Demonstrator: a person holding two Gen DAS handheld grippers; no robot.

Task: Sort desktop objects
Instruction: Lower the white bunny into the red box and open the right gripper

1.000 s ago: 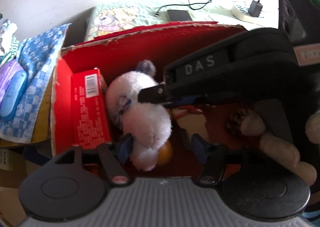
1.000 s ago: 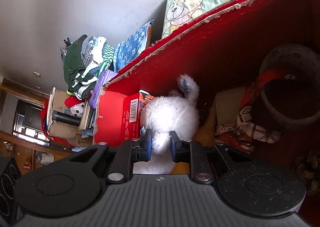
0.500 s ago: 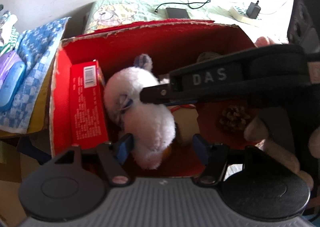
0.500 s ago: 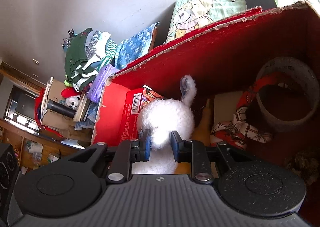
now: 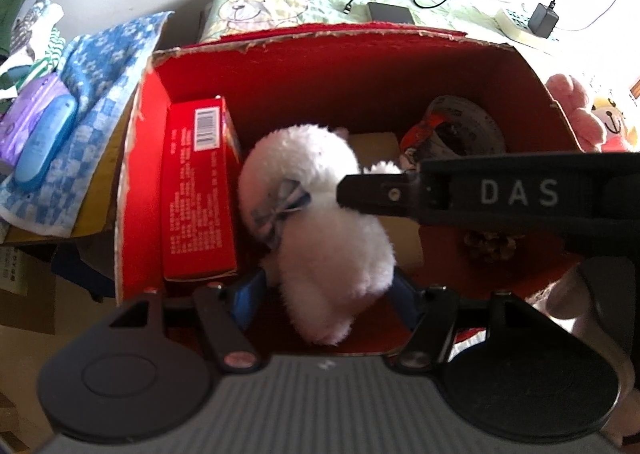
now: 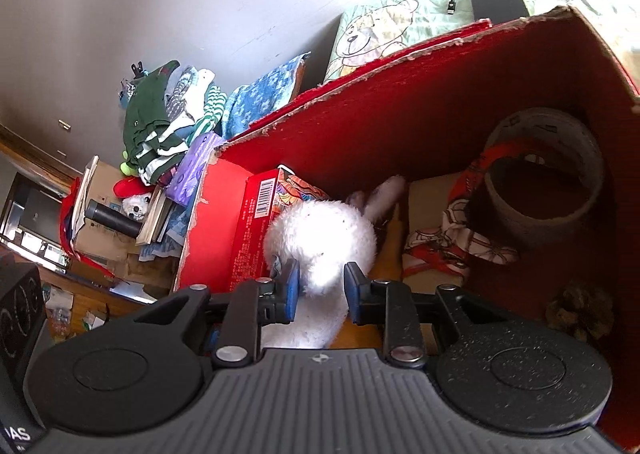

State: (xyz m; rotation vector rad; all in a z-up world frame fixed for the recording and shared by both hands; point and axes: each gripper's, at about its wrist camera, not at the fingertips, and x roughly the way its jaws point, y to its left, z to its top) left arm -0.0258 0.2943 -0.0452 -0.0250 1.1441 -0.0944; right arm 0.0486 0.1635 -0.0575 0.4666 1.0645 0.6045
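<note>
A white plush toy with a blue bow lies in the red cardboard box, next to a red carton. My left gripper hangs over the box, open, and its blue-padded fingers straddle the plush's lower end. My right gripper has the plush between its pads. Its jaws are opening, and the fur still fills the gap and touches both pads. In the left wrist view a right finger reaches in from the right over the plush.
The box also holds a tape roll, a patterned cloth and a pine cone. A pink plush sits outside its right wall. A phone with cable lies behind, and a blue towel and stacked clothes lie to the left.
The right gripper's jaws have spread wider around the plush. In the left wrist view the right gripper has drawn back to the right, and the plush now lies centred between the left fingers.
</note>
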